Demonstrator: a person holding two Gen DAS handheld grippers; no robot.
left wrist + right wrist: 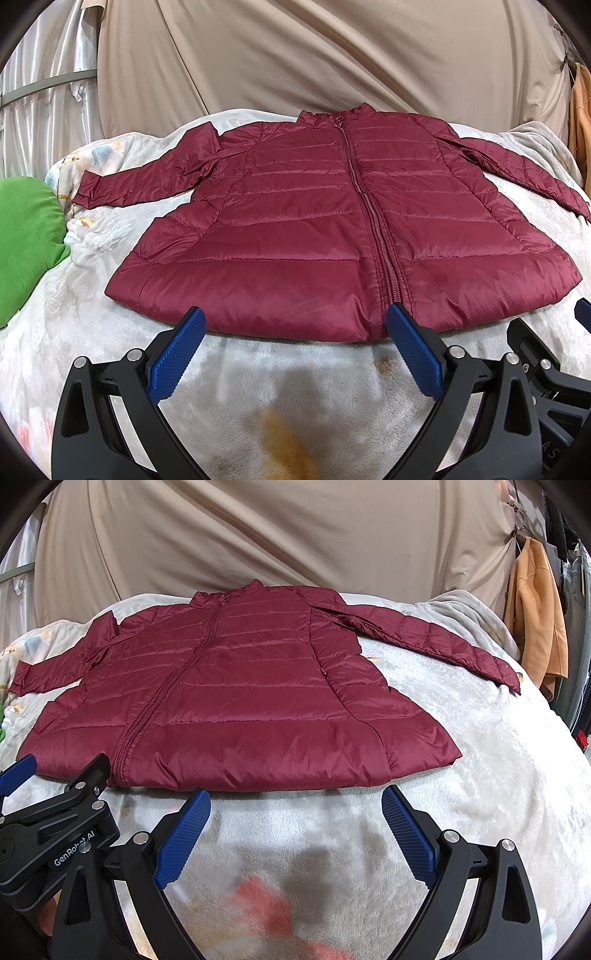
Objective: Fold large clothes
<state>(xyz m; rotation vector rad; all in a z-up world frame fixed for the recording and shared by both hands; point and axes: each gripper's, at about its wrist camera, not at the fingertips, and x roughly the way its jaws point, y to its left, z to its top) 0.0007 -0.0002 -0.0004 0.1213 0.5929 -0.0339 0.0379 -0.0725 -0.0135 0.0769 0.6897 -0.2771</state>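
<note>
A dark red quilted puffer jacket (314,229) lies flat and zipped, front up, on a white fleece blanket (258,369), collar away from me and both sleeves spread out. It also shows in the right wrist view (240,701). My left gripper (295,325) is open and empty, its blue pads at the jacket's near hem, left of the zipper. My right gripper (295,805) is open and empty just in front of the hem's right half. The left gripper's body (55,830) shows at lower left in the right wrist view.
A green cushion (26,243) lies at the blanket's left edge. A beige sheet (332,55) hangs behind the bed. An orange garment (535,616) hangs at the far right. The blanket (498,775) has bare room right of the jacket.
</note>
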